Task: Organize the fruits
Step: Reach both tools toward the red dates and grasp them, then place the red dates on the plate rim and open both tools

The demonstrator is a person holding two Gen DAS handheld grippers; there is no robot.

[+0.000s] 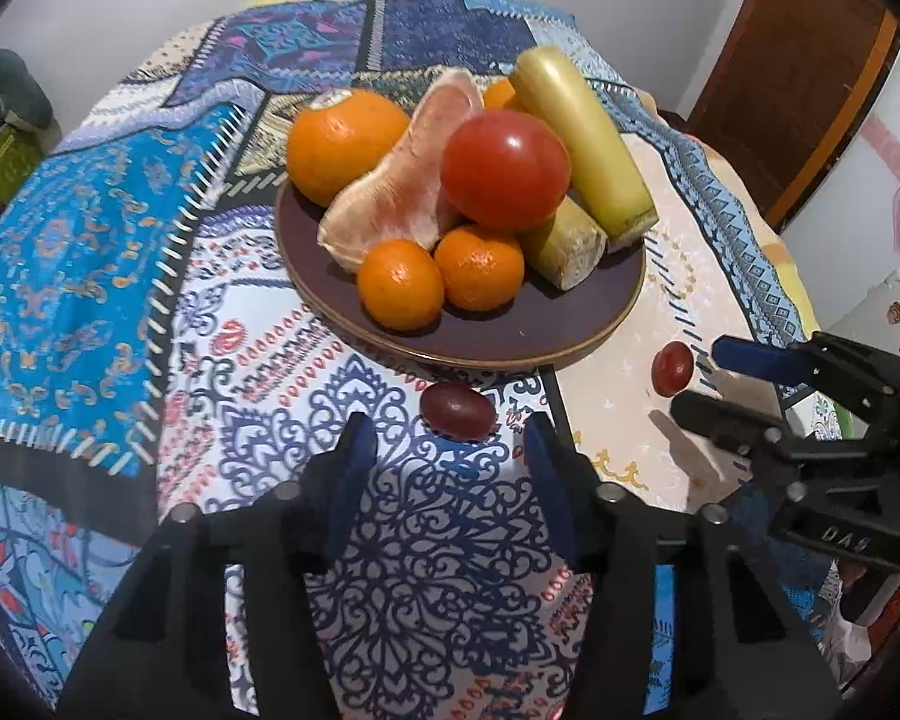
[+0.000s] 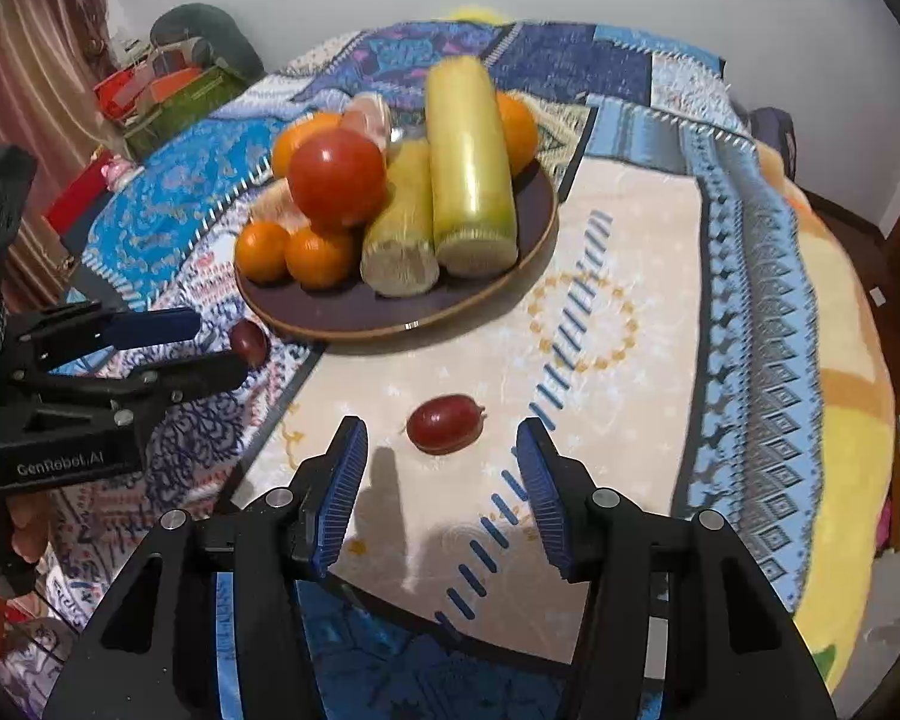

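Observation:
A dark plate holds oranges, a tomato, a peeled pomelo piece and two sugarcane sections. Two red grapes lie on the cloth in front of it. My left gripper is open, just short of one grape. My right gripper is open, with the other grape between its fingertips, untouched. Each gripper shows in the other's view, the right one and the left one.
A patterned patchwork cloth covers the round table. Boxes and clutter stand at the far left by a curtain. A wooden door is at the right. The table edge drops off at the right.

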